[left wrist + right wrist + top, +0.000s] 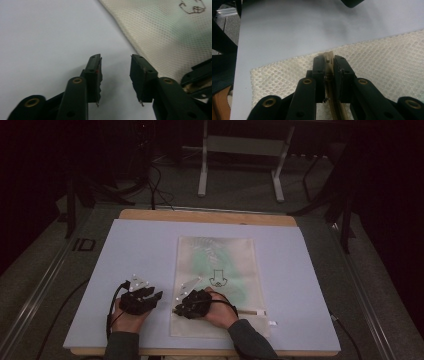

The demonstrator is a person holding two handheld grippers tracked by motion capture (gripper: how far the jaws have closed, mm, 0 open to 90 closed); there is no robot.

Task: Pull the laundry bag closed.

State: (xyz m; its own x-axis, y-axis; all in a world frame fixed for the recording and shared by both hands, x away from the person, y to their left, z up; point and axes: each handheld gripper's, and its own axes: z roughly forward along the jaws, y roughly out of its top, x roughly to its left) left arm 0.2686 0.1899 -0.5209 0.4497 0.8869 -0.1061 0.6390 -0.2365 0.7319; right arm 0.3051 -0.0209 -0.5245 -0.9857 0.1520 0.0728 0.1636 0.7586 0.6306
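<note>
you're at a pale blue table top [135,250] with a cream mesh bag [217,270] lying flat on it, green shape showing through, small black drawing near its middle. your right gripper [181,309] sits on the bag's lower left part, over a zipper strip [250,312] running right. your left gripper [155,296] rests on bare table just left of the bag. jaw state of both too small to tell. dark floor and metal frame legs [202,175] behind.

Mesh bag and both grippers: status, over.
Left gripper open over bare mat, off bag. Right gripper shut on zipper pull of mesh bag. Nothing blocking.
</note>
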